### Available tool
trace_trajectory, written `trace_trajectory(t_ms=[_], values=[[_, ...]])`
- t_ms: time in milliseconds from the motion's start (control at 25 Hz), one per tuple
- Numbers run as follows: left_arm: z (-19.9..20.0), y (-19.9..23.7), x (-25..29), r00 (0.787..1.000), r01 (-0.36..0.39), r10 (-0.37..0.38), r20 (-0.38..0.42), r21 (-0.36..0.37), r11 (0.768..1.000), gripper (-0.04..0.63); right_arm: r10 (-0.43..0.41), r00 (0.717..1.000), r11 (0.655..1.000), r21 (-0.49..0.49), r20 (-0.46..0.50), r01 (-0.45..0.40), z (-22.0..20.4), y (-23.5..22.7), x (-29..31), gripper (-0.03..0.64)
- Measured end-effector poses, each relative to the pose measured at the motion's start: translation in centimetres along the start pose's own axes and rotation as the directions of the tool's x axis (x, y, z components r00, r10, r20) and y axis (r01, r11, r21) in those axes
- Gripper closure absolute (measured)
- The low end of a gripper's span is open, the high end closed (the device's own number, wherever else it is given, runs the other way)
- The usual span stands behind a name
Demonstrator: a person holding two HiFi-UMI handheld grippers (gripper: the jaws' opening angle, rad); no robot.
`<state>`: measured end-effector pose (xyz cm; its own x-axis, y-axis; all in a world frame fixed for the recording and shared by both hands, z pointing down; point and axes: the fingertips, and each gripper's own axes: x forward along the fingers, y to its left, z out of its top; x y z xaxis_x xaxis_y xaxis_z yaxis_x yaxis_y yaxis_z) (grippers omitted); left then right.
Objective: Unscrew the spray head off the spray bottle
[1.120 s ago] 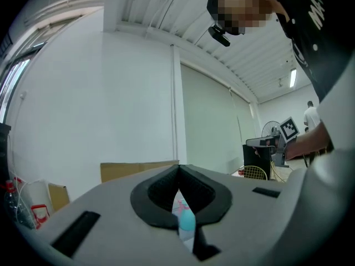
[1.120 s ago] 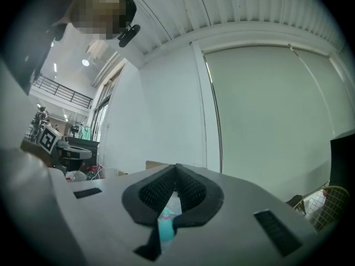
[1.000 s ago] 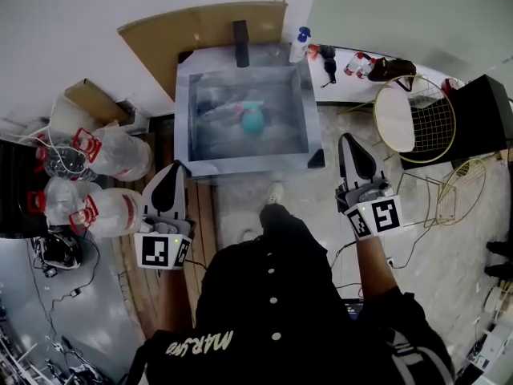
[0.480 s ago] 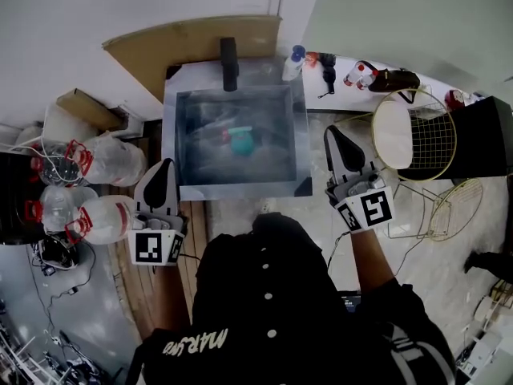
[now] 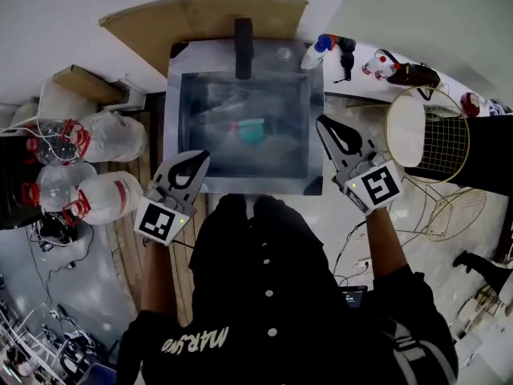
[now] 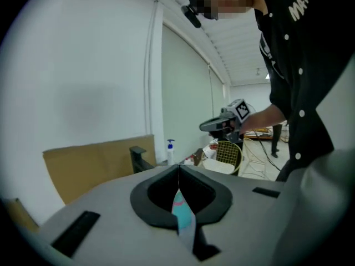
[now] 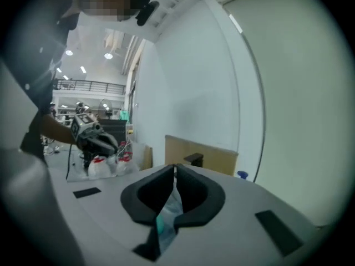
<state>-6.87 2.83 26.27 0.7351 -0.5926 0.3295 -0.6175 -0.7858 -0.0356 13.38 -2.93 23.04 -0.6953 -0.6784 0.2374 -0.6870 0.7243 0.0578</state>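
Over the last second both grippers have come forward and angled inward. The left gripper [image 5: 196, 165] now points over the near left corner of the metal basin [image 5: 317, 147], and the right gripper [image 5: 327, 128] reaches along its right wall. A second ago they hung back on either side of the person's body. I read this as the approach only: nothing is grasped and no unscrewing has begun. Each gripper view shows its 2 jaws brought together with nothing clamped between them, so both must part before they can take anything. The spray bottle [image 5: 250, 127] lies on its side on the basin floor, well ahead of both grippers and about midway between the walls. It shows as a rounded teal body with a pink part at its left end. It is too blurred to tell whether that pink part is the spray head or how the head sits. In each gripper view a sliver of teal shows below the closed jaws. A second bottle with a blue top [image 5: 318, 52] stands on the white ledge beyond the basin's far right corner.
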Motion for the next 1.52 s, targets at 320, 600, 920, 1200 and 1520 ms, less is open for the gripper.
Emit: trace_trajectory(t_ms=[320, 600, 920, 1200, 1520], values=[[-10.9, 1.1, 6.8, 0.95, 0.223, -0.22, -0.22, -0.013, 0.975, 0.431, 0.344, 0.876, 0.887, -0.19, -0.338, -0.421, -6.1, 5.2, 8.4, 0.411], [-19.6, 1.3, 12.3, 0.844, 0.359, -0.342, -0.413, -0.038, 0.933, 0.259, 0.469, 0.753, 0.786, -0.171, -0.462, -0.595, -11.5, 7.0, 13.4, 0.391], [-24.8, 1.1, 17.6, 0.801, 0.424, -0.393, -0.451, -0.036, 0.905, 0.224, 0.493, 0.67, 0.704, -0.197, -0.555, -0.682, -17.8, 9.2, 16.8, 0.399], [-26.4, 0.1, 20.0, 0.779, 0.521, -0.484, -0.398, -0.018, 0.853, 0.22, 0.551, 0.632, 0.663, -0.174, -0.545, -0.729, -19.6, 9.7, 18.4, 0.448], [-26.9, -0.4, 21.7, 0.807, 0.525, -0.479, -0.345, 0.047, 0.85, 0.239, 0.591, 0.614, 0.628, -0.18, -0.523, -0.757, -19.8, 10.0, 18.7, 0.511]])
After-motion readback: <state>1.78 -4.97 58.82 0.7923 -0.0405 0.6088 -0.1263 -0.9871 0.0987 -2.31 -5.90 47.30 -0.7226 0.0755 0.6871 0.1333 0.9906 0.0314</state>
